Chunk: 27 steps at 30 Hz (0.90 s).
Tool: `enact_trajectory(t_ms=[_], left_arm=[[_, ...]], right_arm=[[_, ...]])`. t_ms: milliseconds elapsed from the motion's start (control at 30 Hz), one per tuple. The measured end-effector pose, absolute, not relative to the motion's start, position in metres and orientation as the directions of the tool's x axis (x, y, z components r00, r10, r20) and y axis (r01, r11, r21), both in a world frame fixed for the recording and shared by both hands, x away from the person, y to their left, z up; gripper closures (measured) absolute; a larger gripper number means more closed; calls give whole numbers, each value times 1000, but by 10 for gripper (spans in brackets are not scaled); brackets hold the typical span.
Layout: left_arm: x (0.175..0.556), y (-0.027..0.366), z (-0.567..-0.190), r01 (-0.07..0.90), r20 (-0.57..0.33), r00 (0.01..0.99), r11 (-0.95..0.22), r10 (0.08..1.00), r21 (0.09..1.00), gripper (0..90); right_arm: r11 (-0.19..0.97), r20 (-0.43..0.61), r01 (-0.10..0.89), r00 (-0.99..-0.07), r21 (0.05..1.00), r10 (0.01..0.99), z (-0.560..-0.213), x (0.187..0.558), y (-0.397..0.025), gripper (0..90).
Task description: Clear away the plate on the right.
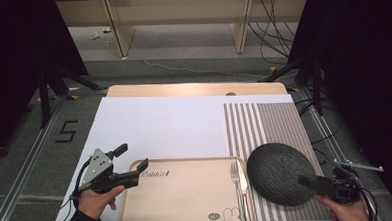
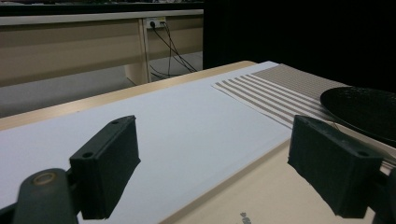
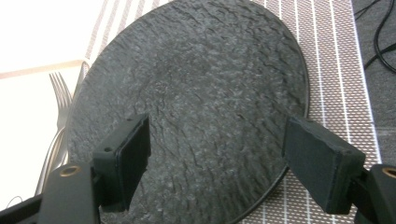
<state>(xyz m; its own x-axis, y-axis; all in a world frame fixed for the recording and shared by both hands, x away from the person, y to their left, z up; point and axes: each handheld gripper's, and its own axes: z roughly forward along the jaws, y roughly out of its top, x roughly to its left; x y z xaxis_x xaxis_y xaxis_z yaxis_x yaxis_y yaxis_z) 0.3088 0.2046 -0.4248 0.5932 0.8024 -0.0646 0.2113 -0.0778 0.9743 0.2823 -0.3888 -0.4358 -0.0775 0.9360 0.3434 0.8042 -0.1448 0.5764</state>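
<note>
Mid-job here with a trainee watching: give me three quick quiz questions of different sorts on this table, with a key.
1. True or false: the left gripper is clamped on the fork.
2. Which surface does the dark plate mostly lie on? A) the striped placemat B) the white sheet C) the floor
3. Fill in: the fork lies along the ____ edge of the gold tray in the high view.

Key: 1. False; its jaws stand open over the tray's left corner, holding nothing. 2. A. 3. Right, beside the plate; the right gripper is open over the plate.
</note>
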Motion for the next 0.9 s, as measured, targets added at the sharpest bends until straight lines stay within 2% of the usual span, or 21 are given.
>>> enact_trajectory(t_ms=[900], left_arm=[[309, 204, -425, 213, -61, 594, -84, 802, 973, 158]], right_arm=[[-252, 461, 838, 1, 484, 887, -458, 288, -414, 270]])
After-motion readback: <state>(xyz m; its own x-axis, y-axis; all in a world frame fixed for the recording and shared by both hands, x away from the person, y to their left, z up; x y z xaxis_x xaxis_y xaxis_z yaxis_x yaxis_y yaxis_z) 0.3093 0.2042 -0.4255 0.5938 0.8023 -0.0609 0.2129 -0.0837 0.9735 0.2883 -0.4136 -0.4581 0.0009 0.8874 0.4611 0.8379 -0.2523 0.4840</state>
